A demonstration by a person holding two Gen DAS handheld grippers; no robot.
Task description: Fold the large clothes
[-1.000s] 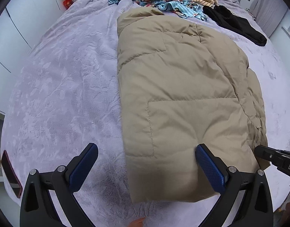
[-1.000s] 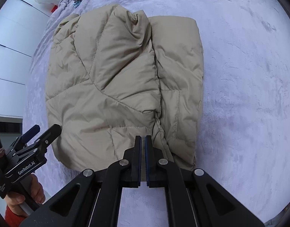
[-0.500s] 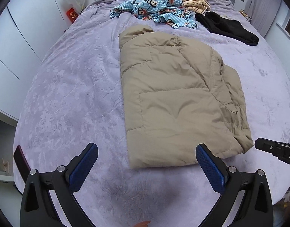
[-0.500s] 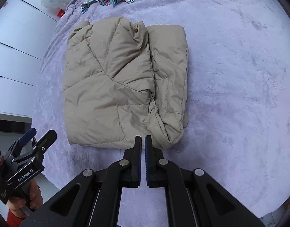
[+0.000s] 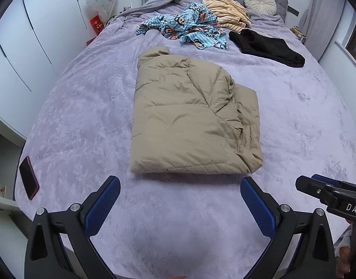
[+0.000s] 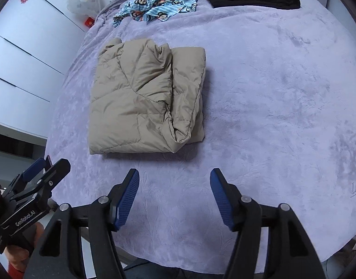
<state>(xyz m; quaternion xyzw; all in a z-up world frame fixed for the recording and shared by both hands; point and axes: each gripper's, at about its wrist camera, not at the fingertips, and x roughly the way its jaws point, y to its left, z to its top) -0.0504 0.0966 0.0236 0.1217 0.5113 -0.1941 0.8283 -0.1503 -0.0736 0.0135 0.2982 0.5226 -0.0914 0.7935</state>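
Tan quilted puffer jacket lies folded into a compact rectangle at frame centre on the lilac plush bedspread, sleeves tucked under, so the fold appears complete. Your left gripper hangs at the lower edge, jaws spread wide, holding nothing. Your right gripper is likewise parted and empty, clear of the jacket's near hem, apparently to leave the bundle undisturbed.
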